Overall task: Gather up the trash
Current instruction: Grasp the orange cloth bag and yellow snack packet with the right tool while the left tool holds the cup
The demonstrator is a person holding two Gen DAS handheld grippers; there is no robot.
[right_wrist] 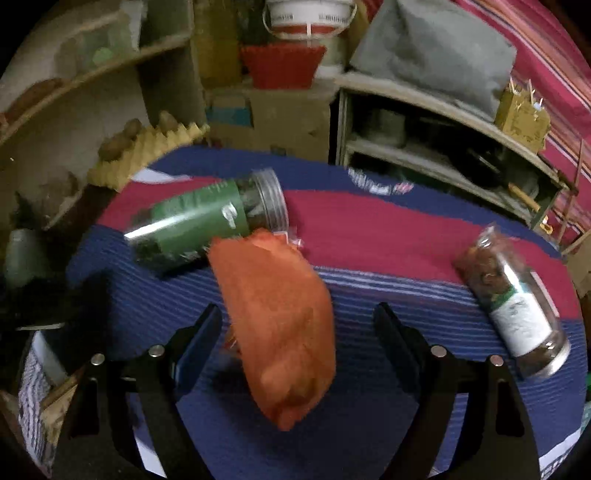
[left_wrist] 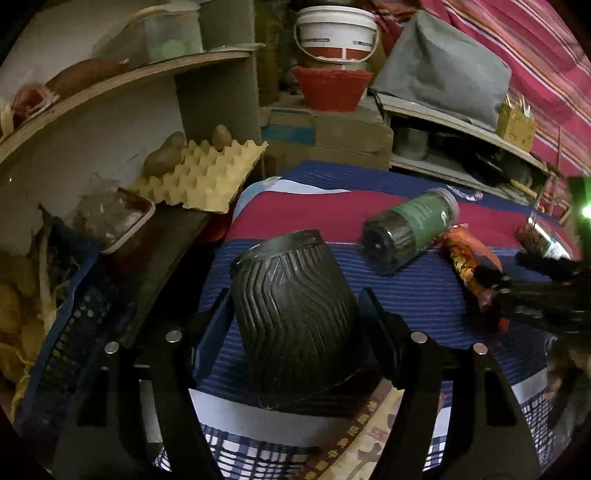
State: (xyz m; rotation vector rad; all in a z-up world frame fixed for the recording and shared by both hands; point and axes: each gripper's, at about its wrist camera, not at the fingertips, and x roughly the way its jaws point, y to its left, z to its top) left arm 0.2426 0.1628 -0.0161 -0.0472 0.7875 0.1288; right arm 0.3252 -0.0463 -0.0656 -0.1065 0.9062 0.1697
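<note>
A black ribbed cup point(left_wrist: 295, 317) lies tilted on the striped cloth between the fingers of my left gripper point(left_wrist: 295, 314); the jaws stand wide on either side of it and do not press it. An orange snack wrapper point(right_wrist: 277, 325) lies between the fingers of my right gripper point(right_wrist: 299, 328), whose jaws are wide apart. The wrapper also shows in the left wrist view point(left_wrist: 465, 266), with the dark right gripper point(left_wrist: 509, 291) over it. A green-labelled jar point(right_wrist: 207, 221) lies on its side just behind the wrapper.
A second jar point(right_wrist: 513, 302) with a white label lies at the right of the round table point(right_wrist: 388, 229). Shelves, an egg tray point(left_wrist: 203, 177) with potatoes, a blue crate point(left_wrist: 62, 321), a red basket point(left_wrist: 330, 88) and a white bucket point(left_wrist: 334, 33) stand behind.
</note>
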